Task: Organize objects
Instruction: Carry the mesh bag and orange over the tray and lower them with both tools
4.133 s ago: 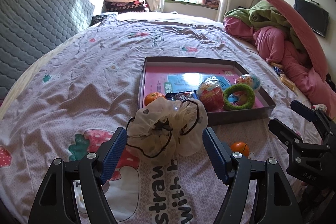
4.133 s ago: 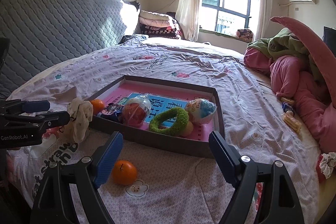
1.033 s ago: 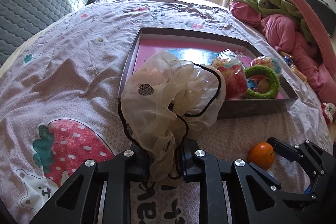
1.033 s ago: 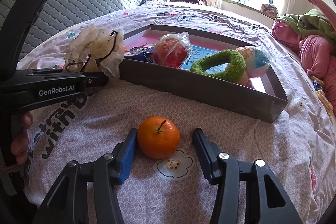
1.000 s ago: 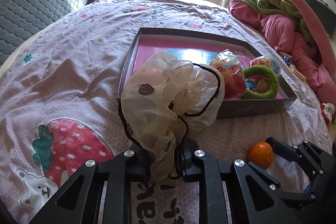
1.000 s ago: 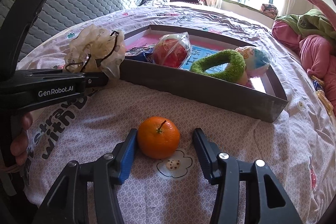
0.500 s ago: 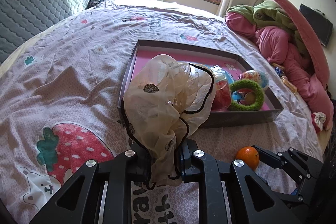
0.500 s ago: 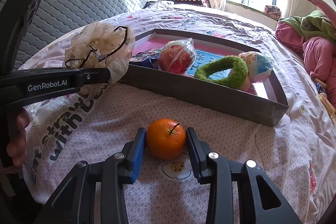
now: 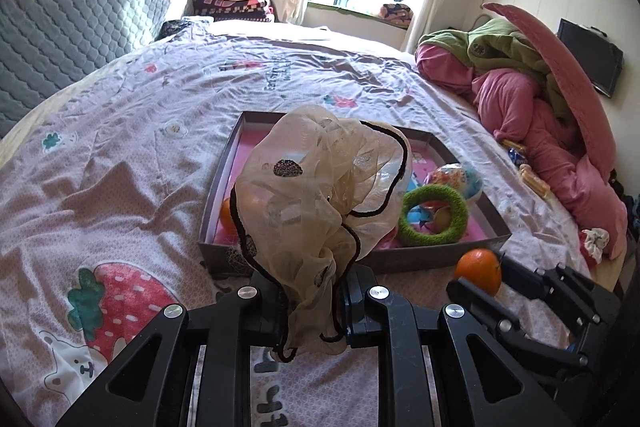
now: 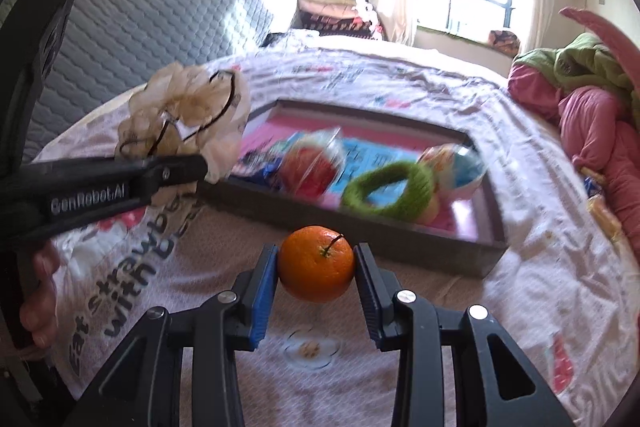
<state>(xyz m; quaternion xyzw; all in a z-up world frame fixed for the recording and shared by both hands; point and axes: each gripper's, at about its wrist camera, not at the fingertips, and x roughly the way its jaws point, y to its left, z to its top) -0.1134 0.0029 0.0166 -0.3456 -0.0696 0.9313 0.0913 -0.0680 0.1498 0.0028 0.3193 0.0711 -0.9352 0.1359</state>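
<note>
My left gripper (image 9: pixel 312 301) is shut on a sheer beige scrunchie with black trim (image 9: pixel 320 195) and holds it up above the bed, just in front of the grey tray (image 9: pixel 420 259). The scrunchie also shows in the right wrist view (image 10: pixel 188 115). My right gripper (image 10: pixel 316 267) is shut on an orange (image 10: pixel 316 269), lifted slightly off the sheet near the tray's front wall (image 10: pixel 384 231). That orange also shows in the left wrist view (image 9: pixel 478 271). The scrunchie hides part of the tray.
The tray holds another orange (image 9: pixel 228 213), a green ring (image 9: pixel 434 213), a wrapped colourful ball (image 9: pixel 450 179) and a bagged red fruit (image 10: pixel 314 167). Pink and green bedding (image 9: pixel 540 99) is piled at the right. A grey headboard (image 9: pixel 60 39) stands on the left.
My right gripper has closed on the orange and lifted it a little. My left gripper has raised the scrunchie higher and closer to the tray.
</note>
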